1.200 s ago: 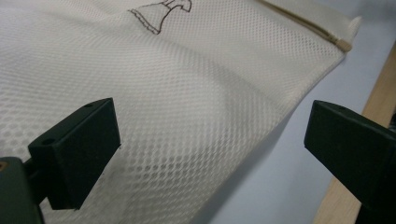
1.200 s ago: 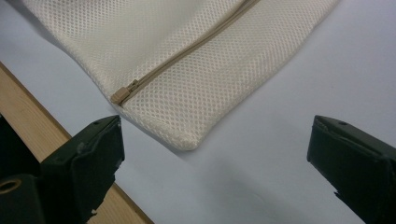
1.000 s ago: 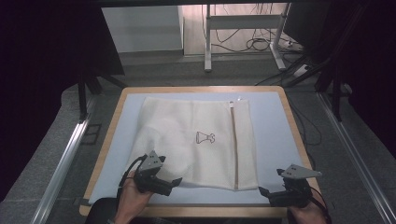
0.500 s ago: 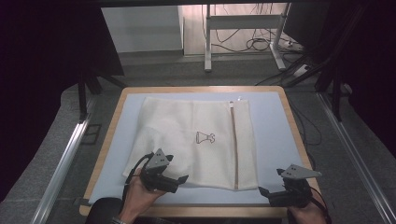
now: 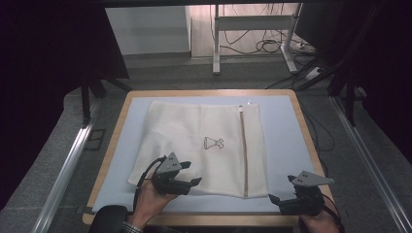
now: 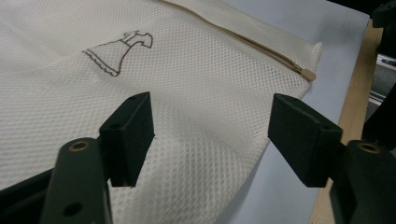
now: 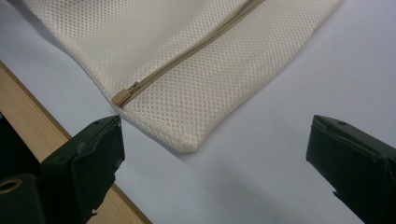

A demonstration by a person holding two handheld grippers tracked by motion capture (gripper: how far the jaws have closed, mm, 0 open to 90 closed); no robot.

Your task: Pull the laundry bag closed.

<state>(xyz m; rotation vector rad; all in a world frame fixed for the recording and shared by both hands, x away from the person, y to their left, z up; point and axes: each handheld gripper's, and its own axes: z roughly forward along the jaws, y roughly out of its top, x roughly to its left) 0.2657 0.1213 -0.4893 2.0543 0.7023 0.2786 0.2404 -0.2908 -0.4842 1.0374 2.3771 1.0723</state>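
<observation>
left tongs over the near left part of the mesh bag, jaws just been closing, a gap left, mesh between the pads but not pinched. right tongs gaping wide over bare table just off the bag's near right corner, holding nothing. bag flat mid-table; zipper runs near to far; dress print at centre.

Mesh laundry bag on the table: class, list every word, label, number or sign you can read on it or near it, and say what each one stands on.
No words, brand names or numbers can be read anywhere.
The one sign is a small brown outline drawing of a dress, with no lettering, on the cream mesh laundry bag, beside its zip.
</observation>
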